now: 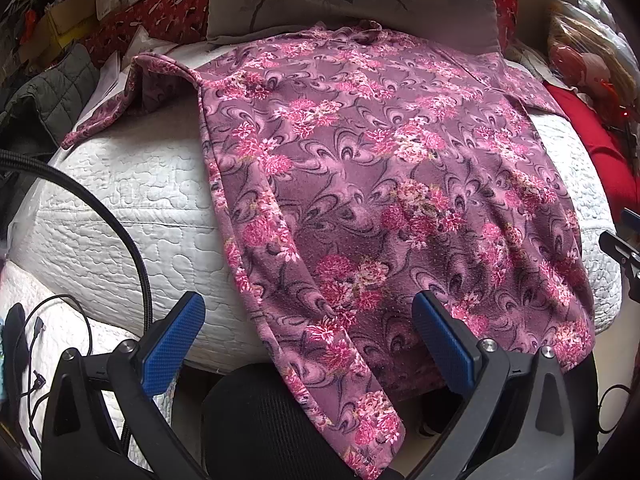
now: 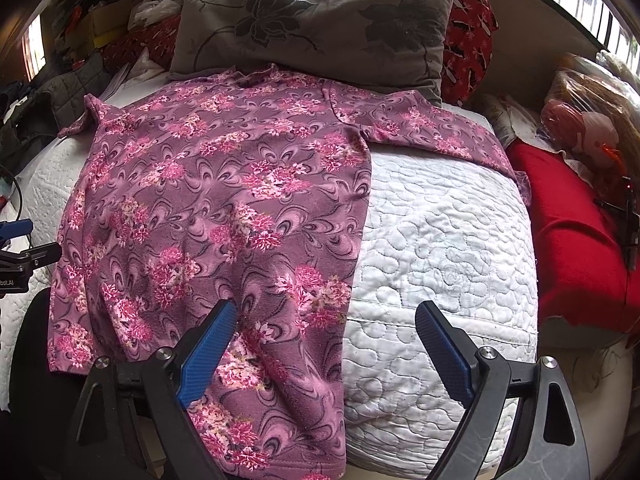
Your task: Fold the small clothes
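Note:
A purple top with pink flower print lies spread flat on a white quilted bed, its hem hanging over the near edge. It also shows in the right wrist view. One sleeve reaches left; the other sleeve reaches right. My left gripper is open and empty, above the top's lower left hem. My right gripper is open and empty, above the top's lower right hem and the quilt.
A grey flowered pillow lies behind the collar. A red blanket lies to the right. A grey quilted jacket and boxes sit at the left. Black cables run near the left gripper. A black mesh chair back stands below the hem.

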